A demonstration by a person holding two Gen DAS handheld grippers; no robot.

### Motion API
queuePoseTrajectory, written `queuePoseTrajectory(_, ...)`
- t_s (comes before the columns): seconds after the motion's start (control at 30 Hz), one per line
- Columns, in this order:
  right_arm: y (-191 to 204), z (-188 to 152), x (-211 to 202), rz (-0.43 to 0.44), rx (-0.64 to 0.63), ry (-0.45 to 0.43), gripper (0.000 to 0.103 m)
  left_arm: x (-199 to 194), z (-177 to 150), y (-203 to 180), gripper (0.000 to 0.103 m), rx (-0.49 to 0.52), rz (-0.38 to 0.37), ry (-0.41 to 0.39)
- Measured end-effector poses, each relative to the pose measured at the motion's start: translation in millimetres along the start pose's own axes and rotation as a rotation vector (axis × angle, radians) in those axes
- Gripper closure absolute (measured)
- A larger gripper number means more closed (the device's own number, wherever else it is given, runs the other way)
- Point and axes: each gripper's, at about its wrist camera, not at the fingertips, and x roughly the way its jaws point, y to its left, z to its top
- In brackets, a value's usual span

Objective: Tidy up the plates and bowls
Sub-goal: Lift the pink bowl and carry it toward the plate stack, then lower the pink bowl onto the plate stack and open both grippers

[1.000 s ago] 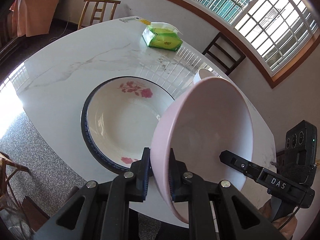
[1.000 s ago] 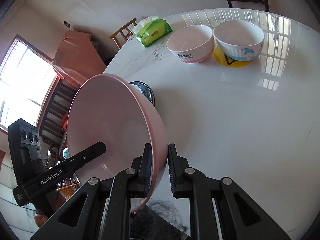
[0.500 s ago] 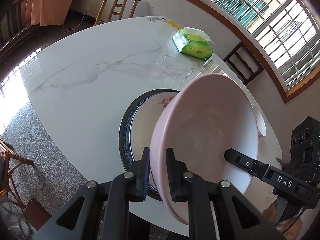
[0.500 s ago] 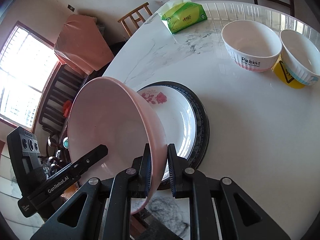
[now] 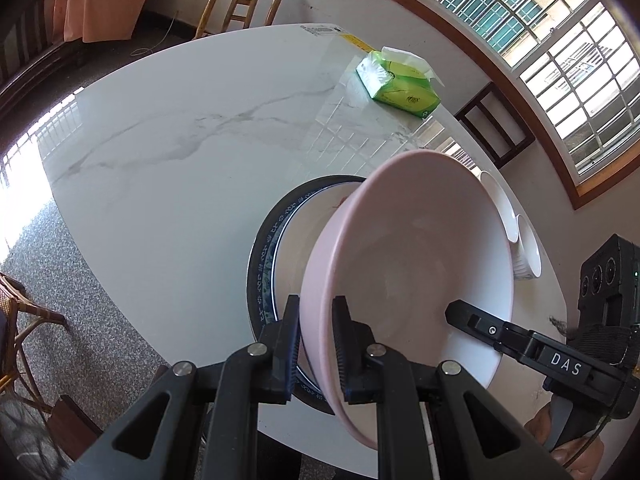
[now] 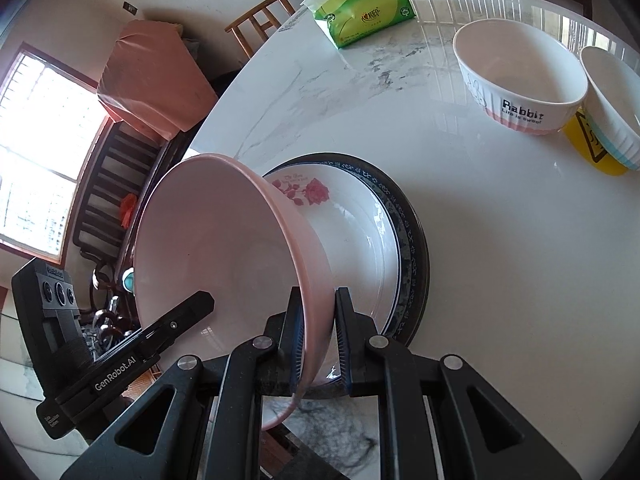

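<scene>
A large pink bowl (image 5: 416, 264) (image 6: 216, 248) hangs over the table, gripped at opposite sides of its rim. My left gripper (image 5: 316, 320) is shut on one edge, my right gripper (image 6: 318, 312) on the other. Beneath the bowl lies a white rose-patterned plate (image 6: 352, 232) stacked on a dark blue-rimmed plate (image 5: 264, 264) (image 6: 412, 232). The bowl covers most of the plates in the left wrist view. Whether the bowl touches the plate I cannot tell. Two white bowls stand further off: one marked "Rabbit" (image 6: 520, 76) and one with a blue band (image 6: 612, 108).
A green tissue pack (image 5: 400, 80) (image 6: 360, 12) lies near the far edge of the white marble table (image 5: 180, 152). A yellow object (image 6: 592, 148) sits under the blue-banded bowl. Wooden chairs (image 5: 240, 4) stand around the table.
Both grippers carried the pink bowl across and slightly down until it hangs over the stacked plates. In the right wrist view the plates came into sight and the two white bowls slid to the right.
</scene>
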Motion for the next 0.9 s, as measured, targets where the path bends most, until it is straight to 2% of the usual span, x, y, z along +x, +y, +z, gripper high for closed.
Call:
queuePoseTrajectory(0.07, 0.5, -0.2, 1.3, -0.001, 0.003, 0.002, 0.089, 0.2, -0.9, 0.0, 0.087, 0.003, 0.001, -0.012)
queuePoseTrajectory(0.23, 3.3, -0.2, 0.4, -0.001, -0.006, -0.018, 0.088, -5.0, -2.4, -3.9, 0.087, 0.05, 0.059, -0.089)
queuePoseTrajectory(0.33, 8.5, -1.0, -2.4, -0.006, -0.028, -0.039, 0.084, -11.4, -4.1, -6.2, 0.08, 0.077, 0.099, -0.142)
queuePoseTrajectory(0.47, 11.2, -5.2, -15.8, -0.01, -0.055, -0.138, 0.08, -18.6, -8.0, -12.1, 0.08, 0.129, 0.159, -0.202)
queuePoseTrajectory(0.63, 1.1, -18.1, -37.1, 0.057, -0.033, -0.238, 0.08, -31.1, -15.7, -16.7, 0.076, 0.17, 0.199, -0.249)
queuePoseTrajectory(0.77, -30.6, -43.9, -67.8, 0.092, 0.042, -0.363, 0.078, -44.1, -20.5, -24.1, 0.074, 0.196, 0.206, -0.281)
queuePoseTrajectory(0.9, -73.7, -62.8, -94.4, 0.092, 0.132, -0.436, 0.078, -52.7, -24.4, -40.8, 0.07, 0.226, 0.175, -0.286)
